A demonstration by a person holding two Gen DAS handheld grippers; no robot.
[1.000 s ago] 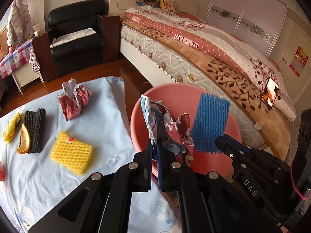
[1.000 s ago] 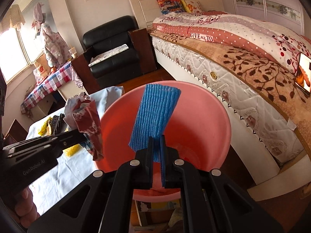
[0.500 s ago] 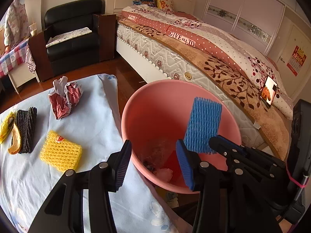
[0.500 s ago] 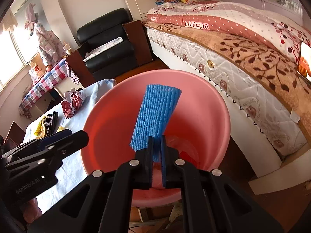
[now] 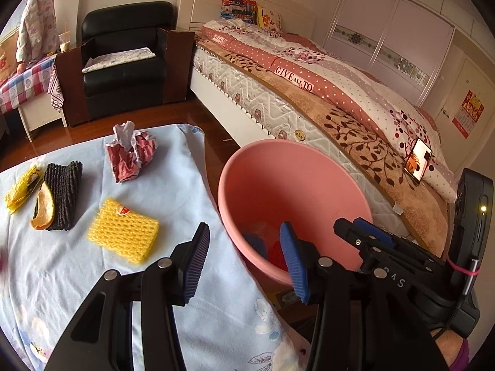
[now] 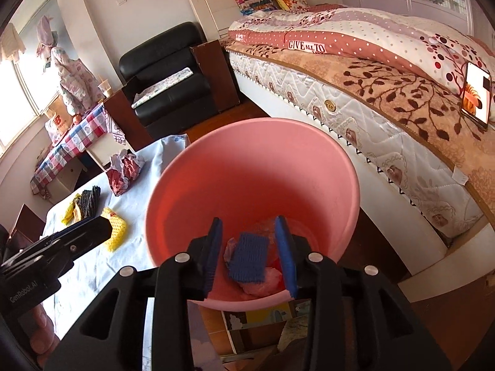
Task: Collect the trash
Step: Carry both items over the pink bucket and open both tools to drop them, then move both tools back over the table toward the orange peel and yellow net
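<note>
Right gripper (image 6: 250, 253): jaws opening, nothing between the pads. The blue foam-net sleeve (image 6: 250, 261) that it held half a second ago now lies at the bottom of the round pink plastic bucket (image 6: 309, 154), directly below and ahead of the jaws, on crumpled wrappers.

Left gripper (image 5: 244, 259): jaws wide, empty; its crumpled wrapper went into the same bucket a moment earlier.

Judgement: two pieces binned, both grippers free.

Remaining on the pale blue cloth-covered table (image 5: 77, 278), ahead-left of the left gripper:
- yellow foam-net pad (image 5: 123, 235), nearest
- black foam-net sleeve (image 5: 62, 194) with a yellow wrapper (image 5: 20, 185) beside it
- crumpled red-and-white paper wrapper (image 5: 130, 157), farthest
</note>
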